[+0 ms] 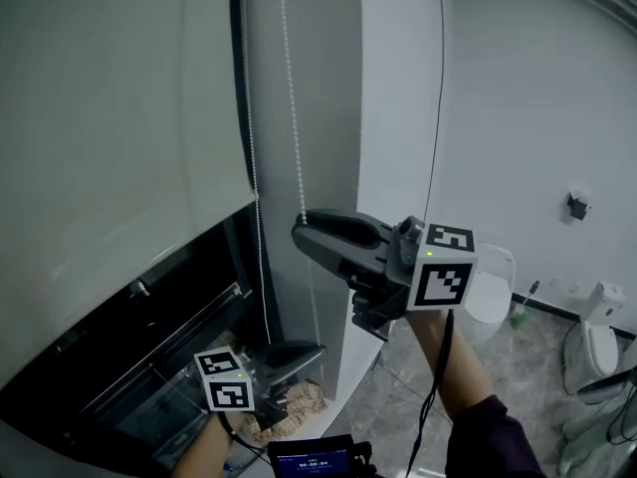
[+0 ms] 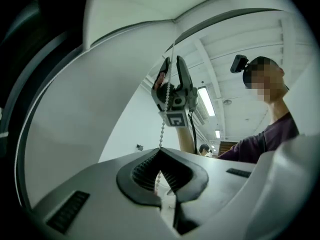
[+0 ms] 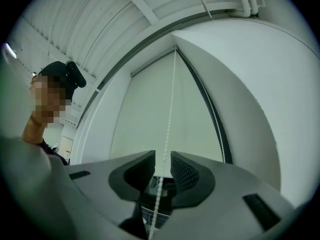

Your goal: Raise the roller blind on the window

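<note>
The pale roller blind [image 1: 109,118] covers the upper window, and dark glass [image 1: 149,347] shows below its hem. A white bead chain [image 1: 292,98] hangs in two strands beside the frame. My right gripper [image 1: 302,229] reaches to the right-hand strand at mid height. In the right gripper view its jaws [image 3: 162,156] stand open, a narrow gap apart, with the chain [image 3: 170,109] running between the pads. Lower down, my left gripper [image 1: 317,349] points at the same strand. In the left gripper view it [image 2: 160,151] is shut on the chain [image 2: 162,131].
A white wall column [image 1: 398,88] stands right of the window, with a thin black cable [image 1: 435,118] running down it. White bathroom fixtures [image 1: 602,342] sit on the marble floor at the right. A small lit screen [image 1: 314,461] shows at the bottom edge.
</note>
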Demonstrator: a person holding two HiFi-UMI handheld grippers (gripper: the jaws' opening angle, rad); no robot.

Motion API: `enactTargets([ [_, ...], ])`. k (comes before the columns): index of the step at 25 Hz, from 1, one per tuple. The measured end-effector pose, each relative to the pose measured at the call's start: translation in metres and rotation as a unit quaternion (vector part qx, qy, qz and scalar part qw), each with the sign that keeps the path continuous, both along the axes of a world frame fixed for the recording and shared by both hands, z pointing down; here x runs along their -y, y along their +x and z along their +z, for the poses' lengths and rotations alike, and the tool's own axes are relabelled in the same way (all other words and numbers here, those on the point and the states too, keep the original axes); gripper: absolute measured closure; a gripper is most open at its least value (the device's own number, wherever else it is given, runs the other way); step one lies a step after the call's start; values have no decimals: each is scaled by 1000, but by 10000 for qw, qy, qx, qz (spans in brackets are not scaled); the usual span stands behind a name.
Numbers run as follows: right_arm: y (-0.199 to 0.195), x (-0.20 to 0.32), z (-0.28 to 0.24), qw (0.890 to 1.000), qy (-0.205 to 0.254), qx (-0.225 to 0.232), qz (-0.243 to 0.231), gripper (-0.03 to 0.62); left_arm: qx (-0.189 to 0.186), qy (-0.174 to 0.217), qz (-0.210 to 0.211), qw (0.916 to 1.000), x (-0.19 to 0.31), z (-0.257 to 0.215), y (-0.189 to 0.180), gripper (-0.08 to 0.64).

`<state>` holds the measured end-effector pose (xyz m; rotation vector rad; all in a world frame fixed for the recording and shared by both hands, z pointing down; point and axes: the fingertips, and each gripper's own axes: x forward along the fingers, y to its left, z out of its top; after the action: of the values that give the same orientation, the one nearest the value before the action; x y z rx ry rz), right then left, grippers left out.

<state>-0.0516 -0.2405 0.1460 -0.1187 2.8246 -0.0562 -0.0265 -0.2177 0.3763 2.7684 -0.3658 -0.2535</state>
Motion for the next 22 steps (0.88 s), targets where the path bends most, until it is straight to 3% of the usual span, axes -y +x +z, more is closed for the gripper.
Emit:
enactTargets([
  [4, 2, 4, -13, 9994, -13, 224, 251, 517, -42, -265, 67, 9996, -5, 21, 0, 551],
  [5, 4, 4, -14, 9993, -49, 259, 280, 571, -105, -314, 84, 9994, -6, 23, -2, 551],
  [10, 8, -4, -11, 9982, 235, 146, 533, 577, -677, -394, 204, 9967, -5, 13, -29, 549],
  [14, 7, -3, 8, 9969, 363, -221, 661, 577, -785, 200, 84, 9967, -1, -35, -47, 548],
  [22, -8, -8, 66, 9967, 36, -646, 485, 577, -602, 1369, -225, 9885, 13, -155, -63, 548],
])
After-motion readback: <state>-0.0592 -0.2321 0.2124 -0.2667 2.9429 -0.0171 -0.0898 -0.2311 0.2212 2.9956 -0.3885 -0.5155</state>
